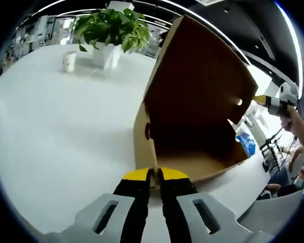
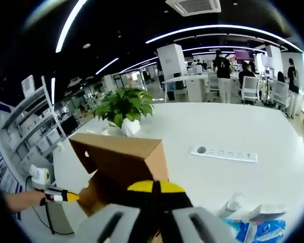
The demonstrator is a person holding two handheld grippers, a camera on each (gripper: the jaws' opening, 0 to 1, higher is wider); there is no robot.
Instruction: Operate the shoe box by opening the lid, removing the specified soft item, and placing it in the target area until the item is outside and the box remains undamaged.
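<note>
A brown cardboard shoe box [image 1: 142,136] stands on the white table [image 1: 55,142] with its lid [image 1: 202,71] swung up. The part of its floor that shows is bare cardboard; the back is in shadow. My left gripper [image 1: 153,174] has its yellow-tipped jaws shut on the box's near wall at the corner. My right gripper [image 1: 263,99] comes in from the right at the lid's far corner. In the right gripper view the right gripper [image 2: 154,186] is shut at the lid's [image 2: 121,154] edge, and the left gripper [image 2: 66,195] touches the box from the left.
A potted plant [image 1: 109,30] and a paper cup [image 1: 69,61] stand at the table's far side. Blue and white soft packs [image 2: 261,228] lie beside the box. A white power strip [image 2: 223,153] lies on the table. People sit past the table's edge [image 1: 294,179].
</note>
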